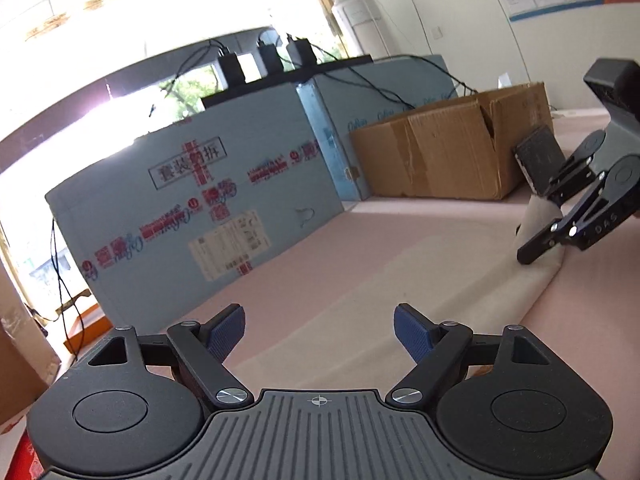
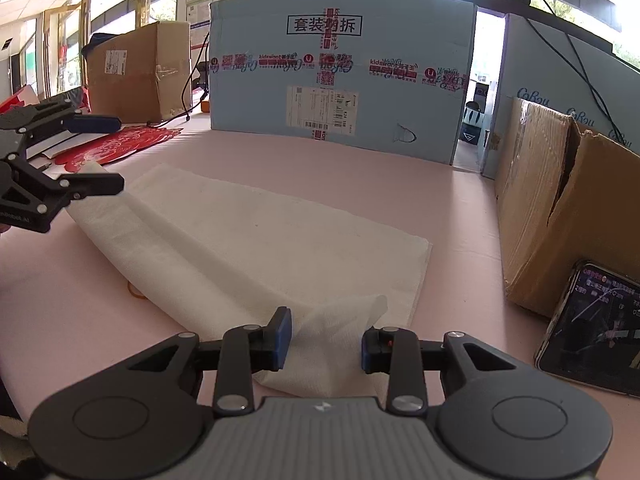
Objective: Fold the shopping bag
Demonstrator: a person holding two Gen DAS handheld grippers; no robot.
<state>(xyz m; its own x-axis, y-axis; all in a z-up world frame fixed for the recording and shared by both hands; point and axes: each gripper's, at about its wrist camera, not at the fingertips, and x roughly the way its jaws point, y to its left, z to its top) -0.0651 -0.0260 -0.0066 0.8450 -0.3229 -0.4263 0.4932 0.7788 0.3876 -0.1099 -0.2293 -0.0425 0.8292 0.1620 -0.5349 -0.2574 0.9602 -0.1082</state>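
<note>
Two tongs are present, one per hand. Left tongs (image 1: 319,334) stand spread wide with nothing between the blue pads; in the right wrist view they (image 2: 94,156) hang at the far left end of the shopping bag (image 2: 256,240), the lower finger just above its raised fold. Right tongs (image 2: 325,340) are partly parted, with a bunched corner of the bag rising between the pads; the left pad touches the cloth, the right pad sits just beside it, and whether the cloth is pinched cannot be told.

Count of items on the pink desk (image 2: 360,172):
- One shopping bag, white cloth.
- Two blue printed panels standing upright at the back, the larger (image 2: 340,64) carrying red tape and a shipping label, the second (image 2: 560,80) to its right.
- Two brown cardboard boxes, one (image 2: 140,68) at the back left, one (image 2: 560,200) open at the right.
- One phone (image 2: 596,328), screen lit, leaning against the right-hand box.
- One red paper cutting (image 2: 116,148) lying flat near the left tongs.

Condition of the bag: it lies in the middle of the desk, spread as a long rectangle. Its near long edge is rolled over toward the middle, forming a soft ridge from the left end to the lifted corner. Fabric is lightly wrinkled and unmarked. A small orange piece (image 2: 136,290) shows at the bag's near edge; what it is cannot be told.
</note>
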